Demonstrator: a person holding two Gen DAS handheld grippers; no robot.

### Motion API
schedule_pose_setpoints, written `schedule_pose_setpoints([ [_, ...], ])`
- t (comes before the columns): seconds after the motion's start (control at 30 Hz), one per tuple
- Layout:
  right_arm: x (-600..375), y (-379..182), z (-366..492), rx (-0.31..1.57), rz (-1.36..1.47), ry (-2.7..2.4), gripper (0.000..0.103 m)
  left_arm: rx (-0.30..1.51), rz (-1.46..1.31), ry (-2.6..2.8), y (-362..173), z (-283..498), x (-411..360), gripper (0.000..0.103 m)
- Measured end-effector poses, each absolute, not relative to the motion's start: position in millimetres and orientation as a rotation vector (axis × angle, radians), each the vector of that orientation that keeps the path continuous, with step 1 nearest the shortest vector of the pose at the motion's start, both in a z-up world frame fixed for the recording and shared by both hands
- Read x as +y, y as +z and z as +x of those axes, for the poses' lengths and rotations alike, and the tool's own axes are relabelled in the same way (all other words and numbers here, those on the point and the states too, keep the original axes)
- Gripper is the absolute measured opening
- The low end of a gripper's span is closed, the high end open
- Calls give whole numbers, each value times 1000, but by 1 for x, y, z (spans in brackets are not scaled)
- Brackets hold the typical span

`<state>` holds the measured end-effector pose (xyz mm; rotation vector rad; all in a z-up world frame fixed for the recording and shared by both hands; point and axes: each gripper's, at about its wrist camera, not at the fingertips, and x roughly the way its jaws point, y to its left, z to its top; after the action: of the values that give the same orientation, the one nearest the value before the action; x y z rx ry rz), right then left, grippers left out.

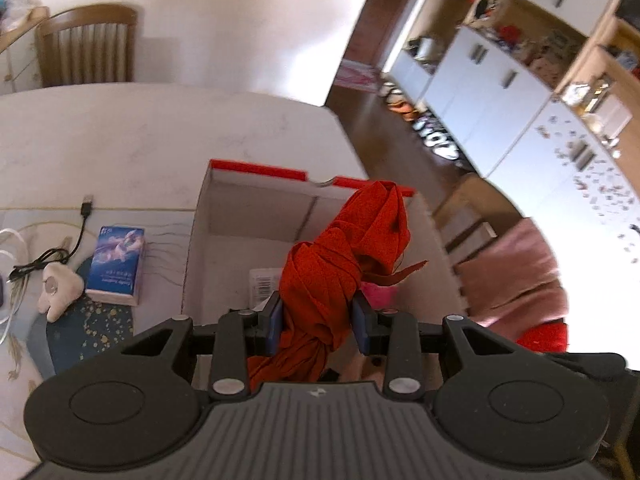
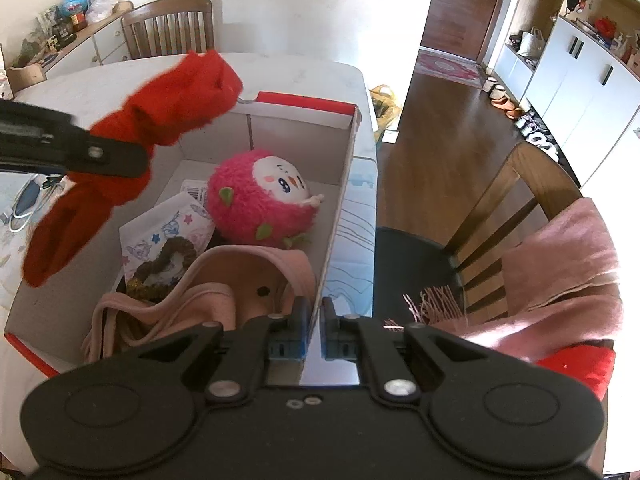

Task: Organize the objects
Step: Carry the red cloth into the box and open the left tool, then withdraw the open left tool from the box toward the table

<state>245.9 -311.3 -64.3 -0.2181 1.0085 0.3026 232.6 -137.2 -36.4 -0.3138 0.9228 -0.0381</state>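
Observation:
My left gripper (image 1: pixel 318 320) is shut on a knotted red cloth (image 1: pixel 352 248) and holds it above the left side of a white cardboard box with red edges (image 1: pixel 256 170). The right wrist view shows the same cloth (image 2: pixel 160 120) hanging over the box (image 2: pixel 340 184) from the left gripper (image 2: pixel 120 160). My right gripper (image 2: pixel 316 320) is shut on the box's right wall near its front corner. Inside the box lie a pink plush toy (image 2: pixel 264 200), a patterned packet (image 2: pixel 168 232), a dark scrunchie (image 2: pixel 160 268) and a pink cap (image 2: pixel 224 280).
A blue tissue pack (image 1: pixel 116 264), a black USB cable (image 1: pixel 76 232) and a small beige plush (image 1: pixel 60 288) lie on the table left of the box. A wooden chair (image 2: pixel 520 216) with a pink scarf (image 2: pixel 568 264) stands at the right. Another chair (image 2: pixel 168 24) stands behind the table.

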Motion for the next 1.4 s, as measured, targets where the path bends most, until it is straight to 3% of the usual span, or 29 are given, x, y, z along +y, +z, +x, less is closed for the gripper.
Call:
schedule_pose_setpoints([
  [0.53,-317,-63,244,1004,-220,358,7,1057,-150,70,-84,245,-166,35],
  [0.63,-319,-63,243,1004,-217,367,7,1080,-150,71,-87,246,-165,39],
  [0.9,-321,-64,240,1003,-216,381,7,1094,-118,-11,-91,245,-167,64],
  [1.4,-321,-63,240,1008,-190,358,7,1003,-111,-123,-56,219,-153,76],
])
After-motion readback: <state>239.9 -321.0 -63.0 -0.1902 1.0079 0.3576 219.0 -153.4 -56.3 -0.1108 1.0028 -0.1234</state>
